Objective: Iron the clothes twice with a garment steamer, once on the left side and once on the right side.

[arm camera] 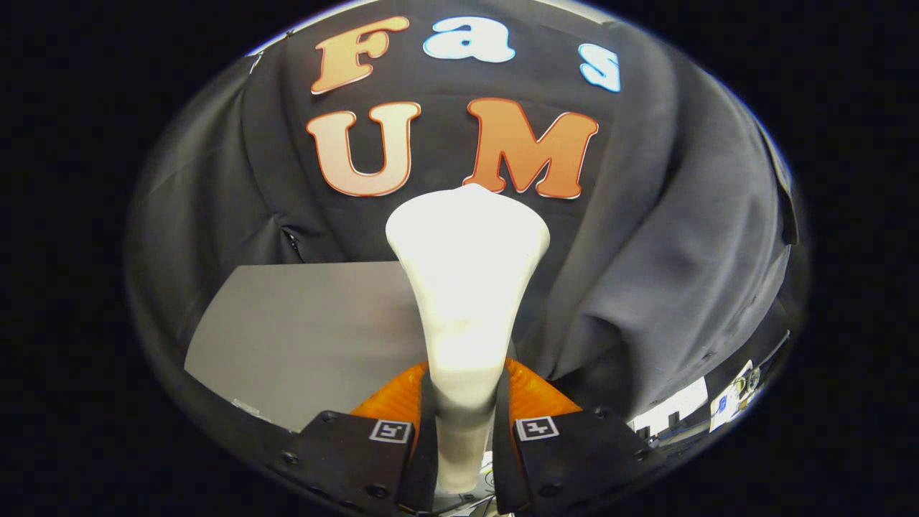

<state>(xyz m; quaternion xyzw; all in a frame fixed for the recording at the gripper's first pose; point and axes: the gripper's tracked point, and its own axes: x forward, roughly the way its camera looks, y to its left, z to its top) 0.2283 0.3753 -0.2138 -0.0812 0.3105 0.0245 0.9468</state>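
A white garment steamer (467, 287) stands upright between my fingers, its narrow handle clamped on both sides and its wide head flaring out above and beyond them. My gripper (464, 409) is shut on that handle. A dark grey garment (668, 266) hangs to the right of the steamer head, draped in soft folds down to the table level. The steamer head is held a little left of the garment; whether it touches the cloth I cannot tell.
A bare grey tabletop (309, 330) lies left of the steamer, beyond my fingers. Black cloth of the booth wall (215, 194) rises behind it. Some small bright objects (732, 395) sit low at the far right, past the garment's hem.
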